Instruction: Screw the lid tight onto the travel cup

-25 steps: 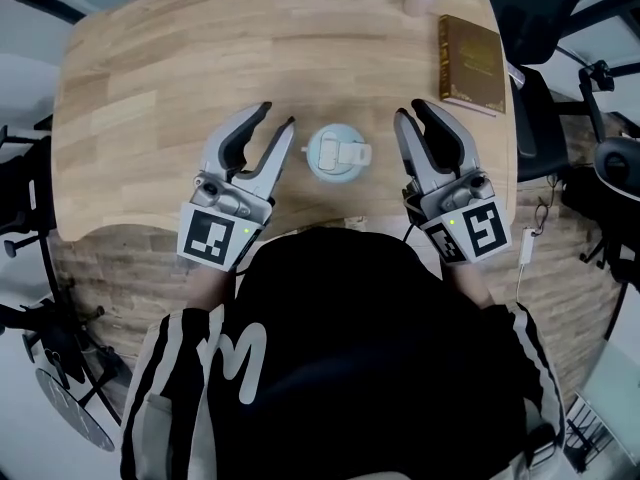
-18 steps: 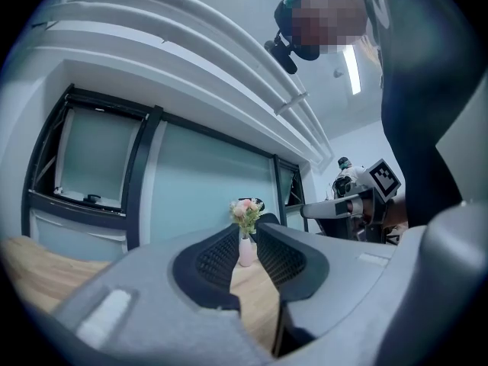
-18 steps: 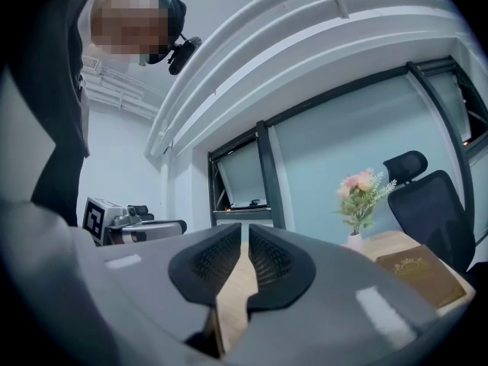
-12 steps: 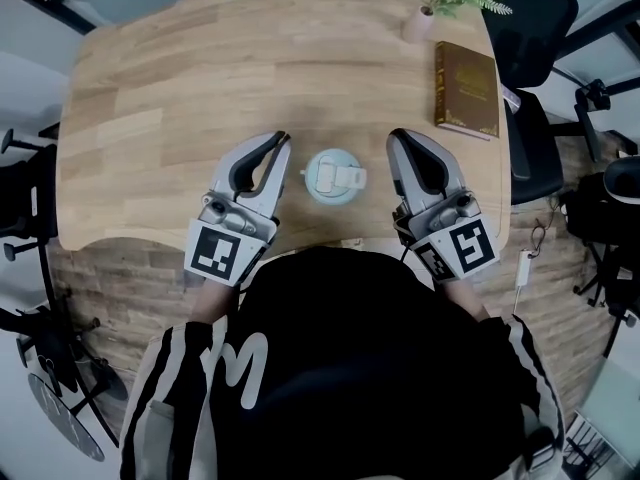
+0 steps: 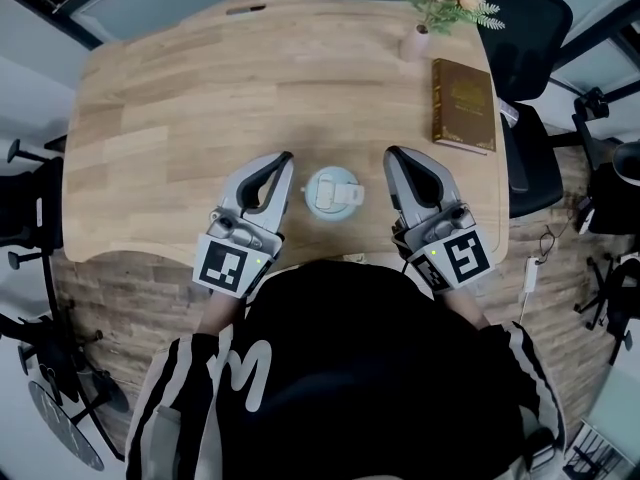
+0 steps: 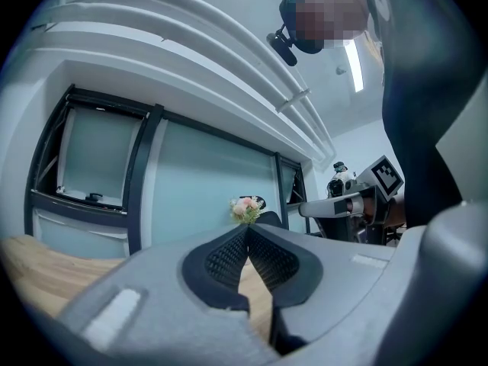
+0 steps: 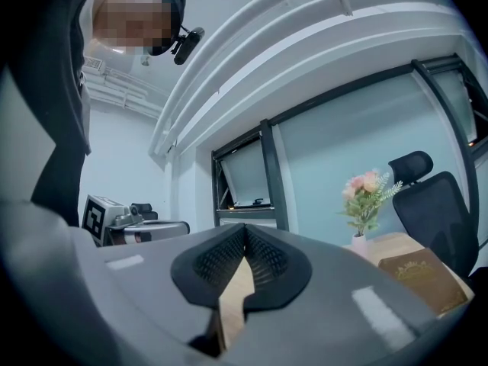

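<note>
A pale blue travel cup (image 5: 331, 190) with a white flip lid on top stands on the wooden table (image 5: 180, 98) near its front edge, seen from above. My left gripper (image 5: 286, 157) rests just left of the cup, apart from it. Its jaws have just been closing and now meet with nothing between them, as the left gripper view (image 6: 248, 227) confirms. My right gripper (image 5: 391, 154) sits right of the cup with a small gap. Its jaws have also just closed empty, pads touching (image 7: 245, 227). The cup is hidden in both gripper views.
A brown book (image 5: 463, 105) lies at the table's far right, with a small vase of pink flowers (image 5: 418, 40) beyond it. A black office chair (image 5: 530, 18) stands past the right edge. The person's dark torso fills the foreground.
Both grippers' jaws have closed from a clear gap to touching, holding nothing. Both still flank the cup. The head view has shifted a little, so the table sits lower in frame.
</note>
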`<state>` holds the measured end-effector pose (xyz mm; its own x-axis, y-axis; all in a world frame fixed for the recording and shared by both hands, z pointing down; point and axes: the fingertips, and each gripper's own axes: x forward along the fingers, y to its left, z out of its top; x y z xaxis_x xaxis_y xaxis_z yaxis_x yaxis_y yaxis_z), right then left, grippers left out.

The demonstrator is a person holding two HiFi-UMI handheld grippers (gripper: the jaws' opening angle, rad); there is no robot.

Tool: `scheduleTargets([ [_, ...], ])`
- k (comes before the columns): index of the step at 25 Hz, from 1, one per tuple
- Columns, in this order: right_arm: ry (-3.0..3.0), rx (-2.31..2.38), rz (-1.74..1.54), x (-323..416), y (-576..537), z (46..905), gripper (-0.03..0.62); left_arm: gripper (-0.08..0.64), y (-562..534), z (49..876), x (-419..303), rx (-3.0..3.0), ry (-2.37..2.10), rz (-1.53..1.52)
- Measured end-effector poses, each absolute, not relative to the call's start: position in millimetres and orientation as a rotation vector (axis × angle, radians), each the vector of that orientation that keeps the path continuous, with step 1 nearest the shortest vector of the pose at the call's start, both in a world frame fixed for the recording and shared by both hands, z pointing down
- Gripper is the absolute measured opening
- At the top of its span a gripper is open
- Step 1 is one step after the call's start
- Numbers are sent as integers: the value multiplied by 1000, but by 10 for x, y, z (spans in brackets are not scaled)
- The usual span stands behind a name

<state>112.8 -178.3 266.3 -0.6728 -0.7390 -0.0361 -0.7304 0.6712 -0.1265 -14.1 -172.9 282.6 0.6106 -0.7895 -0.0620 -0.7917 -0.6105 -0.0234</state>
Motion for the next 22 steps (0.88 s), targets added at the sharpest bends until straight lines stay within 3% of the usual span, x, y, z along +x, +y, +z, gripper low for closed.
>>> scheduleTargets([
  [22, 2810, -1237, -113, 1150, -1741, 2666, 0, 2, -1693, 2794, -86, -2770, 1372, 94],
])
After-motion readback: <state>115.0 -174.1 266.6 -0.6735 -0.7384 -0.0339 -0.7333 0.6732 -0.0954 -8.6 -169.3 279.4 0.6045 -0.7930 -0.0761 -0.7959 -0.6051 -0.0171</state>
